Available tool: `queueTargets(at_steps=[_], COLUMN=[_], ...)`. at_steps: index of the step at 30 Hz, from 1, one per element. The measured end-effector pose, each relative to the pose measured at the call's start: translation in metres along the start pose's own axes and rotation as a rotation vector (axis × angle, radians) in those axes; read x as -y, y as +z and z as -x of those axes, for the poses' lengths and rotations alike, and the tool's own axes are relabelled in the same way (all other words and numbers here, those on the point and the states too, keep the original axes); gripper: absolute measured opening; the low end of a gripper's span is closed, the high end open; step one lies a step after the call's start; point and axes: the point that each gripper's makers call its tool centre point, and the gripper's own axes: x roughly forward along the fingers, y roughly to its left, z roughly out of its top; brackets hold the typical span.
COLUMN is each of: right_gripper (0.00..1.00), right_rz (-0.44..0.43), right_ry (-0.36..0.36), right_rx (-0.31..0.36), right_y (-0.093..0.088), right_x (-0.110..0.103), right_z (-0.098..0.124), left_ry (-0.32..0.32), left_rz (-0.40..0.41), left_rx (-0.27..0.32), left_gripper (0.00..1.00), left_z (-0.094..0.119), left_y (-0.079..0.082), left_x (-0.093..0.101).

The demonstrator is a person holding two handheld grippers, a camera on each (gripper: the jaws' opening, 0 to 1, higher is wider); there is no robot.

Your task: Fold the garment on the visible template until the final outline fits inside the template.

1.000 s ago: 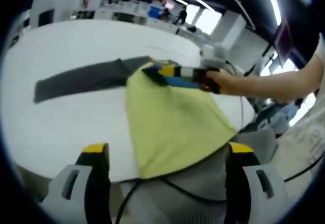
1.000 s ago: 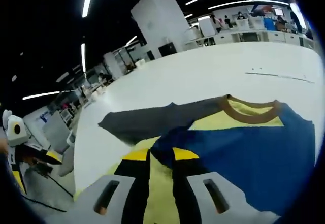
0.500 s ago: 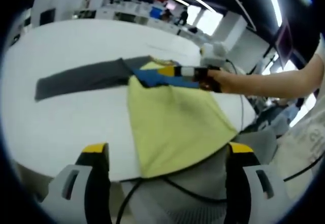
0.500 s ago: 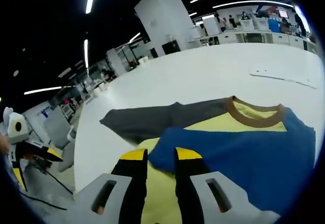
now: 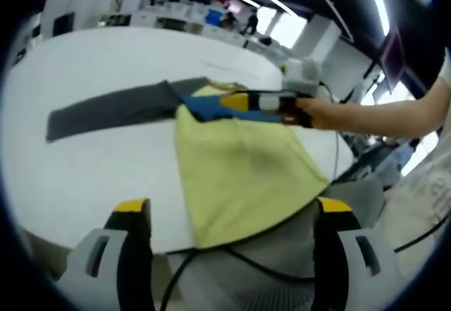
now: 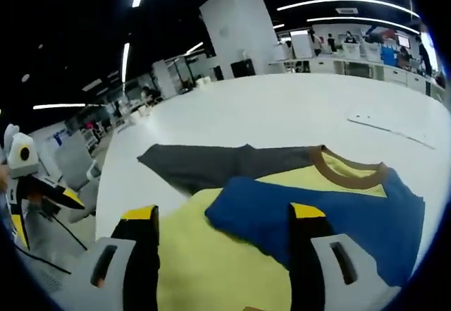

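The garment [image 6: 282,219] is soft knit cloth lying flat on the white table [image 5: 84,163]: a yellow body, a blue sleeve [image 6: 331,219] folded across its chest, a dark grey sleeve [image 6: 211,163] stretched straight out to the side, and a ribbed brown collar [image 6: 349,173] curving at the neck. In my right gripper view, my right gripper [image 6: 222,240] hangs just above the garment with its yellow-tipped black jaws spread wide and nothing between them; the near corner of the blue sleeve lies in the gap below them, apart from both jaws. In my left gripper view, my left gripper [image 5: 229,219] is likewise wide open and bare, held back from the garment's hem, which drapes a little over the table's near edge between my jaws. From there I see my own right gripper [image 5: 261,103] reaching in over the garment's shoulder, level with the blue fold, my hand [image 5: 317,111] behind it. The grey sleeve's end lies well out from the garment on bare white tabletop, with open surface on every side of it and beyond the collar (the table runs wide and smooth there). A thin pale strip [image 6: 387,129] lies on the table well past the collar; I cannot tell what it is.
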Motion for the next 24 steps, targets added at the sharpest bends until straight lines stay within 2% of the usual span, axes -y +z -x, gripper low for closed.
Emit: queueTargets(at_steps=[3, 4, 7, 9, 14, 24], right_gripper=[0.98, 0.99, 1.00, 1.00, 1.00, 1.00], right_rz=[0.022, 0.023, 0.017, 0.064, 0.060, 0.086], right_ry=[-0.010, -0.010, -0.003, -0.017, -0.023, -0.048], right_rx=[-0.010, -0.005, 0.010, 0.032, 0.047, 0.035], right_y=[-0.003, -0.003, -0.001, 0.003, 0.007, 0.006], right_x=[-0.002, -0.003, -0.007, -0.003, -0.005, -0.009], right_z=[0.005, 0.008, 0.018, 0.024, 0.041, 0.076], left_ry=[-0.008, -0.009, -0.011, -0.015, -0.025, -0.059], left_rz=[-0.004, -0.007, -0.013, -0.013, -0.022, -0.053], left_rx=[0.001, 0.000, -0.004, -0.002, -0.004, -0.009], left_gripper=[0.92, 0.92, 0.92, 0.92, 0.92, 0.92], left_z=[-0.001, -0.002, -0.002, -0.001, -0.002, -0.010], left_y=[0.001, 0.000, -0.001, -0.001, -0.003, 0.000], left_x=[0.002, 0.002, 0.003, 0.003, 0.004, 0.012])
